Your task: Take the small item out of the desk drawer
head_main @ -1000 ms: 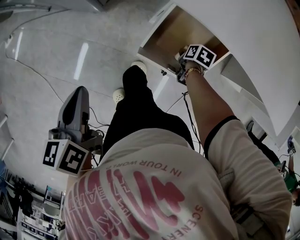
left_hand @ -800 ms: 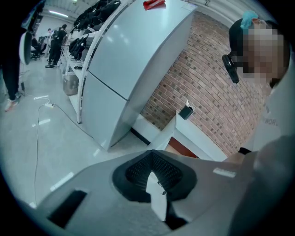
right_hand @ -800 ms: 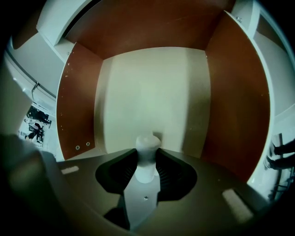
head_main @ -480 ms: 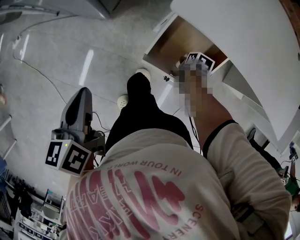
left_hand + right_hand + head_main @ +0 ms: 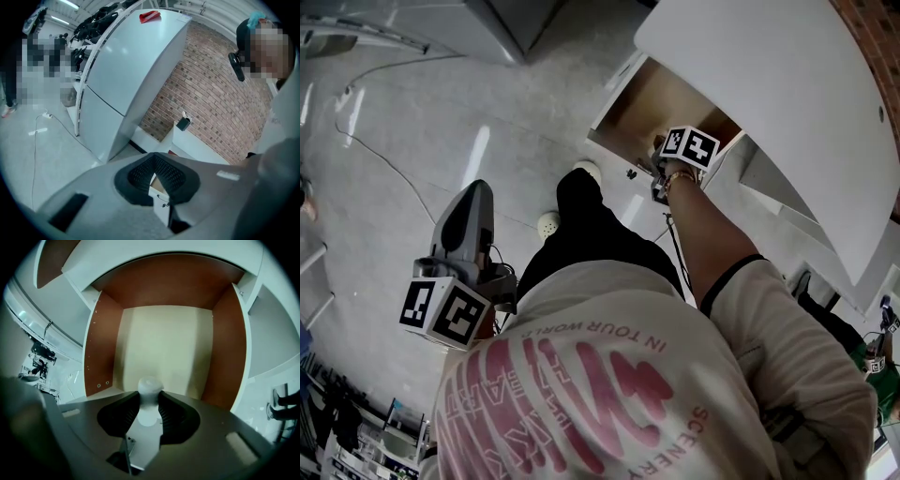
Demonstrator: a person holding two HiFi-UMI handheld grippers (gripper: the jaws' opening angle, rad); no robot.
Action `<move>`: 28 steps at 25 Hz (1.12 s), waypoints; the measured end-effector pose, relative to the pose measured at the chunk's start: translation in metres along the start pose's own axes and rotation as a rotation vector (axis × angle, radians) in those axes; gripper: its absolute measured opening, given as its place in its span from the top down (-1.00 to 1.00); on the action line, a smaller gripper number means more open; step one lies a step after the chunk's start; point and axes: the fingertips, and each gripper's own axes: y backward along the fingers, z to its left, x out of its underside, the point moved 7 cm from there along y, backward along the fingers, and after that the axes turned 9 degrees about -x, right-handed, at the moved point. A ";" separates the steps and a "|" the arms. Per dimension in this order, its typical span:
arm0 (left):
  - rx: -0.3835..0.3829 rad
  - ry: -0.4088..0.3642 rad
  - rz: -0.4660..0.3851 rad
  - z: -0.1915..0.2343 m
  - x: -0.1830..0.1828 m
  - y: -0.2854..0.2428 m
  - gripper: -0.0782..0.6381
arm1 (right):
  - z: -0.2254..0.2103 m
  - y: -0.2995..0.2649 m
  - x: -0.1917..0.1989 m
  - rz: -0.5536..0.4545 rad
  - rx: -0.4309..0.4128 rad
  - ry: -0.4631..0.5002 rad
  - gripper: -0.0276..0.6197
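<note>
The desk drawer (image 5: pixel 649 92) stands open under the white desk top, with brown side walls and a cream bottom (image 5: pixel 164 343). My right gripper (image 5: pixel 666 157) reaches over the drawer's front edge. In the right gripper view, a small white rounded item (image 5: pixel 150 386) sits between the two dark pads (image 5: pixel 168 413), and the right gripper (image 5: pixel 150 398) is shut on it, above the drawer bottom. My left gripper (image 5: pixel 474 195) hangs low at the left, away from the desk. Its pads (image 5: pixel 166 172) meet at the tips with nothing between them.
The white desk top (image 5: pixel 769 112) overhangs the drawer. A tall grey-white cabinet (image 5: pixel 131 61) and a brick wall (image 5: pixel 211 93) stand ahead of the left gripper. A cable (image 5: pixel 389 169) runs across the shiny floor. The person's legs and shoes (image 5: pixel 548 223) are below the drawer.
The right gripper stays at the drawer's front with the white item in it. The head view has shifted a little, so both grippers sit slightly lower and to the right in the picture.
</note>
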 end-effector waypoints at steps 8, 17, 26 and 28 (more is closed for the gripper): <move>0.032 -0.005 -0.028 -0.006 -0.005 0.008 0.77 | 0.005 0.024 0.003 -0.033 -0.001 0.008 0.49; 0.076 -0.015 -0.065 -0.019 -0.011 0.019 0.77 | 0.009 0.051 0.009 -0.085 -0.033 -0.008 0.49; 0.130 -0.035 -0.094 -0.039 -0.017 0.028 0.77 | 0.023 0.078 0.022 -0.101 -0.059 0.058 0.49; 0.150 -0.051 -0.098 -0.045 -0.017 0.031 0.77 | 0.025 0.085 0.026 -0.102 -0.069 0.079 0.49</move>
